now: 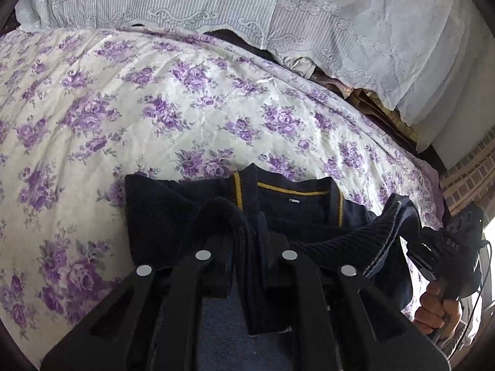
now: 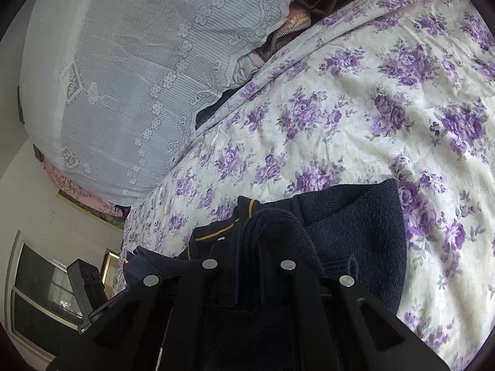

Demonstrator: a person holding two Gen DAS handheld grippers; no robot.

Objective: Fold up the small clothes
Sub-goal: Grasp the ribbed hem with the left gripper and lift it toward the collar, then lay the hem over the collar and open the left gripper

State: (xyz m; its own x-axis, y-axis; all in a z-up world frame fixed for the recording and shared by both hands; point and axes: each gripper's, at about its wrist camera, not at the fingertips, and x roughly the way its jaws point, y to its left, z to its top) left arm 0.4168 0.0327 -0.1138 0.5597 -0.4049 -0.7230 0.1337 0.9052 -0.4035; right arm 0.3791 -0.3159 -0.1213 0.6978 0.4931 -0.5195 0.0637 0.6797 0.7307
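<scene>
**Navy knit garment held at two points over floral bedspread**

Item: navy knit sweater (image 1: 173, 204), dark blue, ribbed, with mustard-yellow piping (image 1: 292, 188) along the neckline and a small label below it. Location: near edge of the bed, its far portion lying flat on the bedspread, its near portion lifted and bunched into folds.

Left gripper (image 1: 246, 247): black, two fingers, clenched on a thick ridge of the sweater's ribbed fabric, which rises between the fingers and drapes back toward the camera.

Right gripper (image 2: 250, 266): black, likewise pinched tight on a bundled fold of the same sweater. In the left wrist view it appears at far right (image 1: 423, 258), gripping the garment's stretched edge, with the person's hand (image 1: 434, 309) around its handle.

Support: bedspread (image 1: 161, 99), cream with purple rose print, lightly creased, touching the sweater's underside.

Surroundings: white lace cloth (image 1: 216, 3) draped behind the bed; mixed fabrics tucked beneath its hem; brick wall (image 1: 473, 173) at right; window (image 2: 40, 293) in the right wrist view.
</scene>
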